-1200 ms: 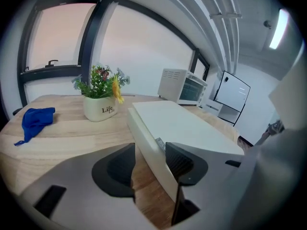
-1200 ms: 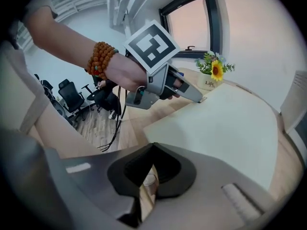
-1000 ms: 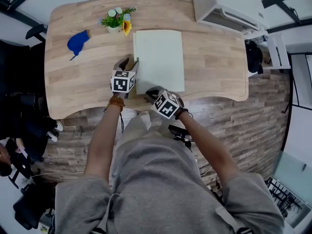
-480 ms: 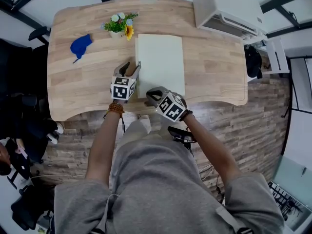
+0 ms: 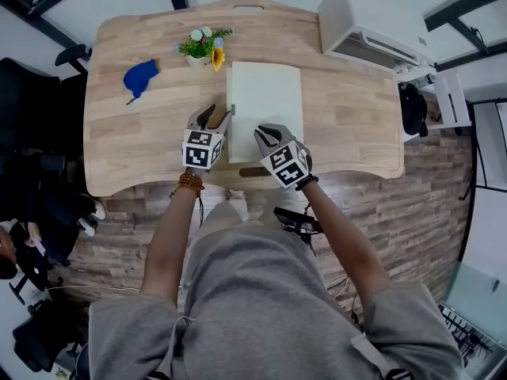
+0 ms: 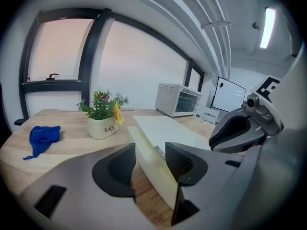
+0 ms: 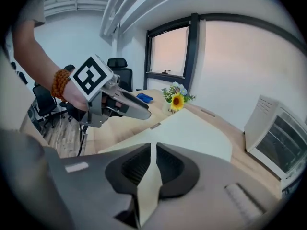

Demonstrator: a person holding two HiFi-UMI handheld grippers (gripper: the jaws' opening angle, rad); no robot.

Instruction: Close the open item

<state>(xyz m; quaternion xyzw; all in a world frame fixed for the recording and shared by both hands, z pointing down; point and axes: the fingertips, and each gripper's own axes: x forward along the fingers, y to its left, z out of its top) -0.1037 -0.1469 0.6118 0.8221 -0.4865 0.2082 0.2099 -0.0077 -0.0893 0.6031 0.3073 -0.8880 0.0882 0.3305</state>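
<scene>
A flat cream item [image 5: 265,101], like a closed folder, lies on the wooden table [image 5: 348,109]. My left gripper [image 5: 214,117] is at its left edge. In the left gripper view that thick cream edge [image 6: 163,128] sits between the jaws of the left gripper [image 6: 149,150], held a little off the wood. My right gripper [image 5: 266,134] hovers over the item's near part. Its jaws have just been opening. In the right gripper view the right gripper [image 7: 154,150] stands only narrowly apart, and the cream surface [image 7: 192,128] shows through the slit.
A potted flower [image 5: 204,50] and a blue cloth [image 5: 139,77] lie at the table's far left. A white oven [image 5: 364,14] stands at the far right corner. A dark office chair [image 5: 32,93] is off the left side.
My right gripper has risen from the table's front edge and moved over the cream item's near part. The left gripper stays on the left edge, slightly higher.
</scene>
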